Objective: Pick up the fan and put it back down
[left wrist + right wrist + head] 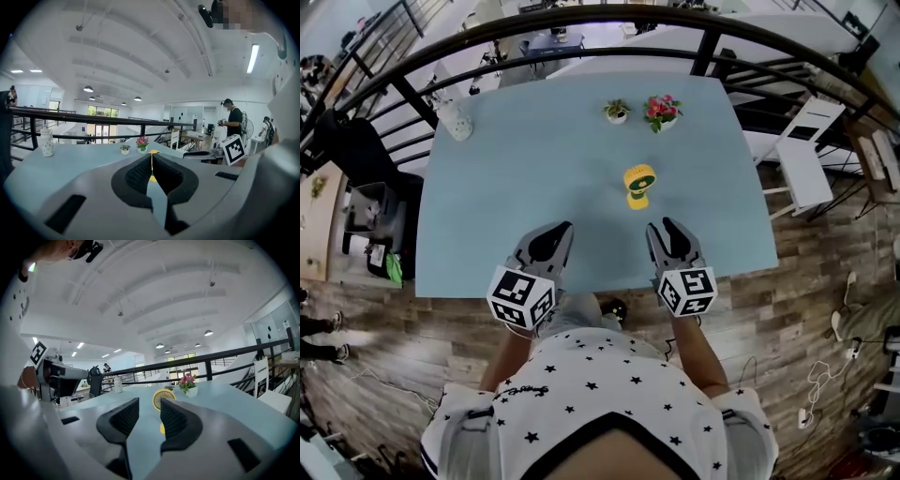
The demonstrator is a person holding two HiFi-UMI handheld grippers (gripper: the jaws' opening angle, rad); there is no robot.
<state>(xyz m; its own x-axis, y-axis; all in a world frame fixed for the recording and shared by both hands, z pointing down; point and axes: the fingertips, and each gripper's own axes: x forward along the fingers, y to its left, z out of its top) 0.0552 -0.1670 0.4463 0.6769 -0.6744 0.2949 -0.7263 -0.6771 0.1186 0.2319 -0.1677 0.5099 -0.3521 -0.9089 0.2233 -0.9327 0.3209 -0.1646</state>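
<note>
The small yellow fan [639,185] is standing upright on the pale blue table [534,169], a little right of centre. Nothing is touching it, so judging from this the pick-up is not yet under way, and both the lift and the setting down are left to do. At the fan's 11 o'clock a little green potted plant [617,112] is sitting, and at its 1 o'clock a pot of pink flowers [661,111], both apart from it. Far off at its 10 o'clock a white ceramic jar [455,120] is standing near the table's corner. At the fan's 5 o'clock the right gripper [663,228] is hovering over the near part of the table with its jaws parted and nothing between them. In its own view the fan is showing through the gap, ahead and well short of the pads, so it is looking like the one lining up for the grasp. At the fan's 7 o'clock the left gripper [560,230] is waiting with its jaws pressed together on nothing. The black railing [581,23] is curving round the table's far side.
</note>
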